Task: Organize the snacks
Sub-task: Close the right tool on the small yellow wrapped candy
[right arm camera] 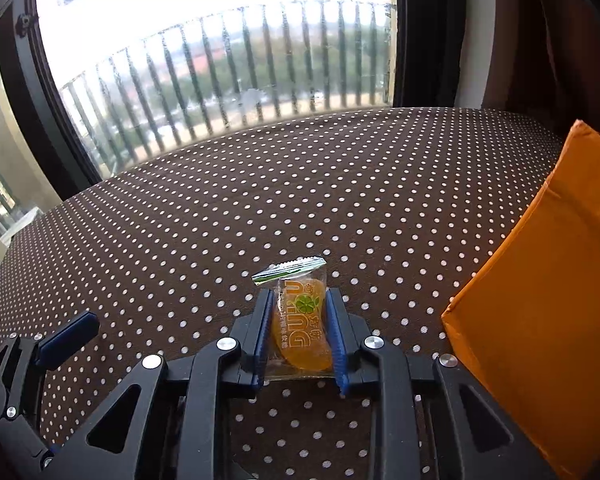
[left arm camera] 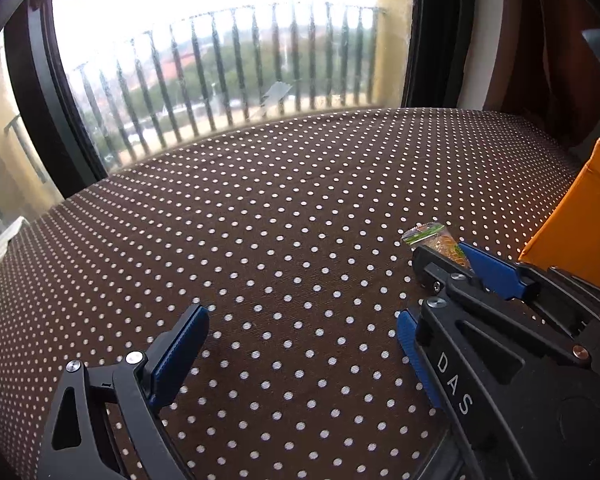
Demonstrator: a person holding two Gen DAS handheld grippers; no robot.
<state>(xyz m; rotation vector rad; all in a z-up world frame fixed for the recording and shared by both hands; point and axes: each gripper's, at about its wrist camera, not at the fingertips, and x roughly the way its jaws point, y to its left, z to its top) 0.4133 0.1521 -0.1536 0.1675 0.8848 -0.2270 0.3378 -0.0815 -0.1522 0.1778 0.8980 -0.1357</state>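
Right gripper (right arm camera: 300, 332) clenched on a clear-wrapped orange jelly candy (right arm camera: 300, 320) with green lime print, 2 blue pads (right arm camera: 262, 336) pinching its sides, packet resting on the brown polka-dot tablecloth (right arm camera: 260, 200), orange box (right arm camera: 540, 300) near, left gripper (left arm camera: 300, 344) released, empty.

Brown cloth with white dots (right arm camera: 300, 184) covers the table. A window (left arm camera: 220, 40) behind it shows a railing (left arm camera: 228, 72) and trees outside.

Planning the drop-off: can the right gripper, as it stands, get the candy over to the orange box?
Probably yes. The right gripper is shut on the candy packet, and only bare dotted cloth lies between it and the orange box beside it; its opening isn't visible.
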